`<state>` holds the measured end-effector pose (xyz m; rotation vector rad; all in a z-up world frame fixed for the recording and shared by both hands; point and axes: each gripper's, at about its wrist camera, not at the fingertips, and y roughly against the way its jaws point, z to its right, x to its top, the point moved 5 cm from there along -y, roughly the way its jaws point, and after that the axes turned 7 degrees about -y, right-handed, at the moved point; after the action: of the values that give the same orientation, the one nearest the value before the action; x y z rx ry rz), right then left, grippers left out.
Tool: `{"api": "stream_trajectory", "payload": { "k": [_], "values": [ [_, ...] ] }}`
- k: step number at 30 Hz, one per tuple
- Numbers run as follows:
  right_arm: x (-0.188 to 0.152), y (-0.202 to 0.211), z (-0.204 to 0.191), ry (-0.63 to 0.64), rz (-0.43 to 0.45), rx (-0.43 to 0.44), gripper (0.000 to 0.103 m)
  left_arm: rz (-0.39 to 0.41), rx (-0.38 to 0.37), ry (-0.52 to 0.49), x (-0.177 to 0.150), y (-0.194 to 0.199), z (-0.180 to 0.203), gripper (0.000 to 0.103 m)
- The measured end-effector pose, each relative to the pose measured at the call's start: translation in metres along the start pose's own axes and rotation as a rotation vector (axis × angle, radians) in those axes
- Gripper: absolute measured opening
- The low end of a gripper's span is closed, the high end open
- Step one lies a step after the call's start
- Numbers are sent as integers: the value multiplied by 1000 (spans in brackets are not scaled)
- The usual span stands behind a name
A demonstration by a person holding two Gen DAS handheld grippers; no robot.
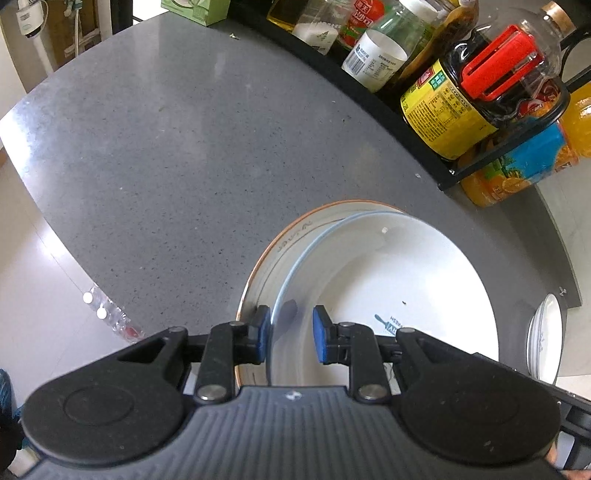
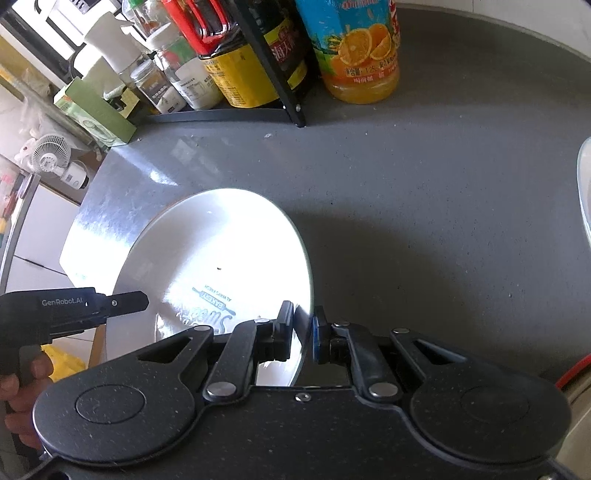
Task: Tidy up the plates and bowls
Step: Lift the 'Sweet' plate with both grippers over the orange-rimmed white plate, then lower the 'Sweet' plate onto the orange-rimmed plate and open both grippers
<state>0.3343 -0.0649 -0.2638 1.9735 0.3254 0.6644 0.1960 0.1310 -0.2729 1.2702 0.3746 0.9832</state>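
Glossy round white plate (image 2: 229, 251), speckled countertop (image 2: 424, 203)

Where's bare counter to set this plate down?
The grey counter left of the stacked plates is bare up to the green box. Right of the stack is bare too. It's crowded along the bottle rack and juice bottle.

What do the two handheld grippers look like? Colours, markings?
Both grippers, left gripper and right gripper, are black plastic: ribbed centre plate, round side housings, silver pivot bolts, blue finger pads. The left one's side reads "GenRobot.AI" in white. No cables visible.
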Motion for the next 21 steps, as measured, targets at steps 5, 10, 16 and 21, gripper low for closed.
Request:
{"api": "stream_trajectory", "payload": {
  "k": [5,10,16,21],
  "values": [
    [-1,-1,-4,16,7,-22,10,9,-32,48,9,12,-7,27],
    [1,-5,-7,30,14,-39,11,91,3,31,22,37,-13,32],
    [3,-15,-17,85,6,-84,14,74,21,95,18,37,-29,33],
    [6,-16,-21,92,7,-101,18,67,32,127,13,37,-38,33]
  ]
}}
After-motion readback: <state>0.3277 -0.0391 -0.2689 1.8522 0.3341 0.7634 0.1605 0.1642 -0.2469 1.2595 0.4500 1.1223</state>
